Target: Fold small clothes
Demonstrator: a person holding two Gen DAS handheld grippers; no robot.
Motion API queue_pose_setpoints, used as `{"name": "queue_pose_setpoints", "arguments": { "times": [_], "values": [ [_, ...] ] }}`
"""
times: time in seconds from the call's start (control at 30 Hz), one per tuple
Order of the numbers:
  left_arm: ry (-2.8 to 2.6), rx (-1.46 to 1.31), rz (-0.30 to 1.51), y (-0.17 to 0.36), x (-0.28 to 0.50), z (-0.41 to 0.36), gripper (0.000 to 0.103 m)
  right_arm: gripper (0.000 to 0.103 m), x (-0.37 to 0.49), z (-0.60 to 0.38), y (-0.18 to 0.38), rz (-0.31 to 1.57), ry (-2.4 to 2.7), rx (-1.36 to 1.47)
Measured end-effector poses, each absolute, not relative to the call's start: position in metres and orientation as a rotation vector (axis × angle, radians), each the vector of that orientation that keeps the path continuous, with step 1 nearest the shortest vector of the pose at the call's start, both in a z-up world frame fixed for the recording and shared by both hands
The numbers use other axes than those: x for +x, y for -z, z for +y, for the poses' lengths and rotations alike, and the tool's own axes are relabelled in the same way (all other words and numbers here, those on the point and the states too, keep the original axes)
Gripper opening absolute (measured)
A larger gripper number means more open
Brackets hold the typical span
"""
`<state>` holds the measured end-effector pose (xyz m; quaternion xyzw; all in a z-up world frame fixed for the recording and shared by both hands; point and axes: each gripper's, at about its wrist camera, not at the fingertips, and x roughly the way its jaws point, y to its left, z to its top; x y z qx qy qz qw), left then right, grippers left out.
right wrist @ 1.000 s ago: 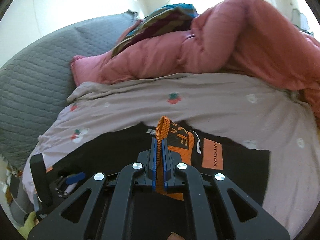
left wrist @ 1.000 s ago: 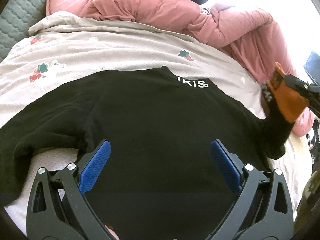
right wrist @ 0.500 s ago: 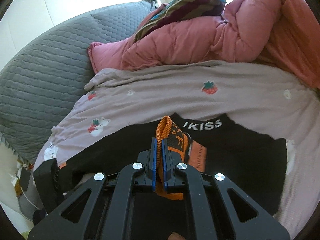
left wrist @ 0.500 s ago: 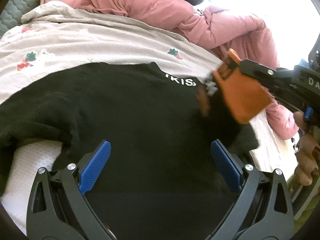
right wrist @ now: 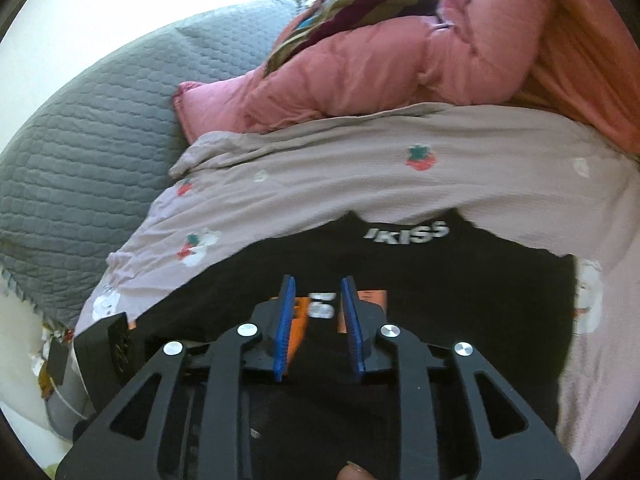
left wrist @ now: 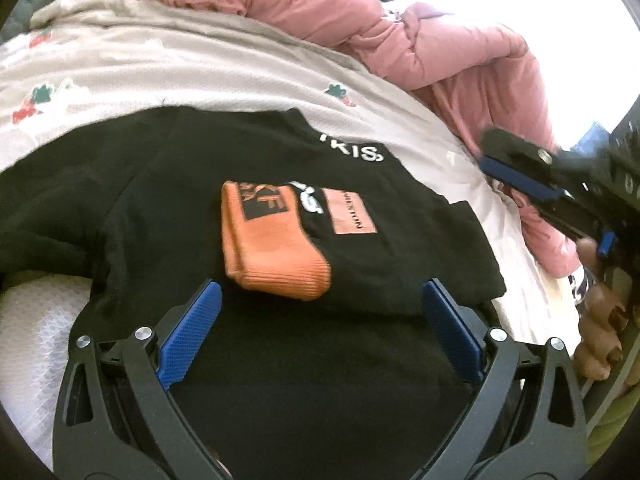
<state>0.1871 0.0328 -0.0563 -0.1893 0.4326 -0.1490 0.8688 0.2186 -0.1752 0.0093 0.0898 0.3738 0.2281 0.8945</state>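
The black sweatshirt [left wrist: 248,360] lies spread on the bed's strawberry-print sheet [left wrist: 192,68], its right sleeve folded across the chest so the orange cuff [left wrist: 272,248] rests on top; the left sleeve still sprawls outward, so the body folds look left to do. White collar lettering reads roughly "KISS". The right gripper [right wrist: 318,320] has just been opening, nothing between its jaws; the left gripper [left wrist: 318,328] hovers with jaws wide apart.
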Motion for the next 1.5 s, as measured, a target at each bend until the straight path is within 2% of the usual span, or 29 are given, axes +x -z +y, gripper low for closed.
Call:
{"name": "queue_pose_setpoints", "arguments": {
  "times": [0.1,0.2,0.3,0.37,0.4,0.6,0.8,0.97,1.03,1.17,1.27,1.4,1.5],
  "values": [
    [0.302,-0.444,0.934,0.064,0.194,0.039,0.092,0.034,0.217,-0.206,-0.005,0.769,-0.408,0.222],
    [0.293,-0.466,0.949,0.067,0.204,0.038,0.079,0.035,0.211,-0.24,0.0,0.754,-0.32,0.248],
    [0.27,-0.487,0.963,0.069,0.215,0.036,0.05,0.036,0.205,-0.274,0.006,0.746,-0.244,0.285],
    [0.27,-0.494,0.963,0.069,0.221,0.035,0.005,0.036,0.201,-0.291,0.01,0.739,-0.196,0.289],
    [0.273,-0.497,0.955,0.069,0.221,0.036,0.004,0.036,0.199,-0.3,0.012,0.737,-0.17,0.289],
    [0.264,-0.404,0.828,0.039,0.21,0.048,0.004,0.036,0.195,-0.321,0.028,0.756,-0.107,0.276],
    [0.198,-0.314,0.842,0.044,0.21,0.053,0.02,0.036,0.197,-0.307,0.038,0.783,-0.116,0.232],
    [0.113,-0.298,0.804,0.04,0.198,0.073,0.02,0.037,0.199,-0.285,0.042,0.798,-0.151,0.168],
    [0.098,-0.302,0.777,0.034,0.192,0.078,0.02,0.042,0.2,-0.276,0.045,0.804,-0.17,0.134],
    [0.097,-0.259,0.737,0.024,0.184,0.071,0.02,0.044,0.204,-0.261,0.054,0.832,-0.196,0.08],
    [0.154,-0.224,0.768,0.025,0.185,0.053,0.031,0.044,0.208,-0.256,0.066,0.881,-0.2,0.053],
    [0.173,-0.186,0.854,0.046,0.191,0.036,0.036,0.047,0.207,-0.255,0.084,0.934,-0.209,0.025],
    [0.15,-0.192,0.937,0.064,0.198,0.04,0.048,0.048,0.208,-0.259,0.096,0.976,-0.212,0.04]
  ]
}}
